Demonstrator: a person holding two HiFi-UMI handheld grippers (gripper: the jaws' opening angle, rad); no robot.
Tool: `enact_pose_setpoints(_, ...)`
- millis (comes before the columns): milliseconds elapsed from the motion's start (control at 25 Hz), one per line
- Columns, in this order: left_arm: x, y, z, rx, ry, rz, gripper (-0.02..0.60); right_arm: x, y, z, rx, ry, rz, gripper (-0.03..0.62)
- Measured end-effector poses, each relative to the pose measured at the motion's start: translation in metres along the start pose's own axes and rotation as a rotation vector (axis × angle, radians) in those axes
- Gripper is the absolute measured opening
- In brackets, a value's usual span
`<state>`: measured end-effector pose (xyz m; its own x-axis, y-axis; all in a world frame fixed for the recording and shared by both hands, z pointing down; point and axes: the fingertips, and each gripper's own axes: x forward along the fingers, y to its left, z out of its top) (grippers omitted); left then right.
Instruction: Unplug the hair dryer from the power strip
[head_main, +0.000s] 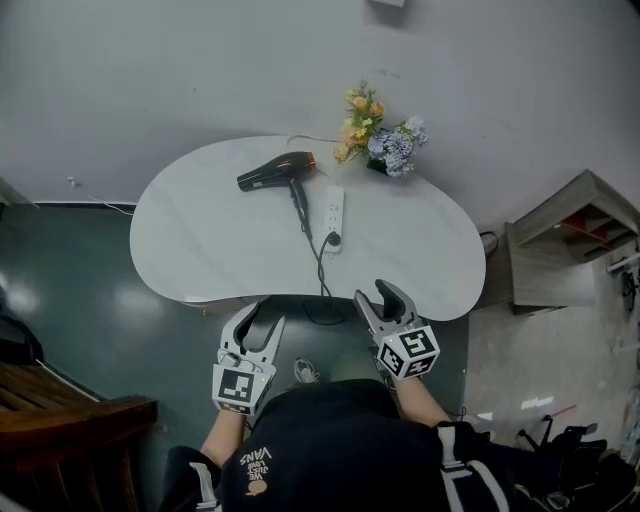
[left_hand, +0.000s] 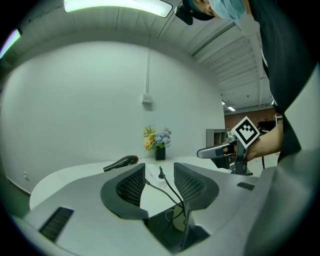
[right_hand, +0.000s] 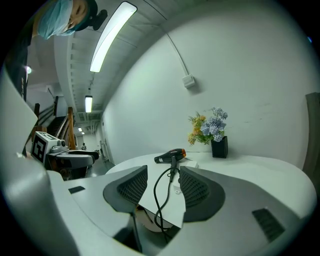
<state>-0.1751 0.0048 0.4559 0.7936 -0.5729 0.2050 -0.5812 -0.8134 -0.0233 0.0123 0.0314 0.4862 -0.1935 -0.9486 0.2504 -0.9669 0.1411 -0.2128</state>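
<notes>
A black hair dryer (head_main: 275, 172) with an orange band lies on the white table (head_main: 200, 230), near its far side. The dryer's black cord (head_main: 322, 270) runs to a plug (head_main: 333, 239) seated in the near end of a white power strip (head_main: 334, 218), then loops over the table's near edge. My left gripper (head_main: 258, 318) and right gripper (head_main: 373, 293) hover side by side just short of that edge, both open and empty. The left gripper view looks between its jaws at the plug (left_hand: 161, 175) and dryer (left_hand: 121, 162). The right gripper view shows the cord (right_hand: 161, 195) and dryer (right_hand: 171, 156).
A black vase of yellow and blue flowers (head_main: 380, 140) stands at the table's far edge against the wall. A wooden shelf unit (head_main: 570, 250) is on the floor to the right, and dark wooden furniture (head_main: 60, 410) to the near left.
</notes>
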Motion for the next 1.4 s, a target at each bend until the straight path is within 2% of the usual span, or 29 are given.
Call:
enact_pose_setpoints(360,0.004,0.002,-0.011,-0.027,0.014,-0.012,0.179,0.018,-0.001,-0.009,-0.019,0.035,0.007,0.187)
enact_pose_setpoints(640,0.034,-0.005,-0.008,-0.043,0.022,0.008,0.181,0.042,-0.025,-0.009,-0.038,0.069,0.051,0.187)
enact_pose_setpoints(1080,0.113,-0.032,-0.005,-0.098,0.055,0.057,0.183,0.089,-0.076,-0.005,-0.174,0.174,0.277,0.190)
enact_pose_setpoints(1240,0.136,-0.036,-0.006,-0.107,0.071,0.086,0.183,0.108,-0.090,-0.008,-0.196,0.208,0.347,0.192)
enact_pose_setpoints(1400,0.161,-0.046,-0.010,-0.108,0.091,0.081,0.183,0.124,-0.102,-0.010,-0.202,0.226,0.394,0.192)
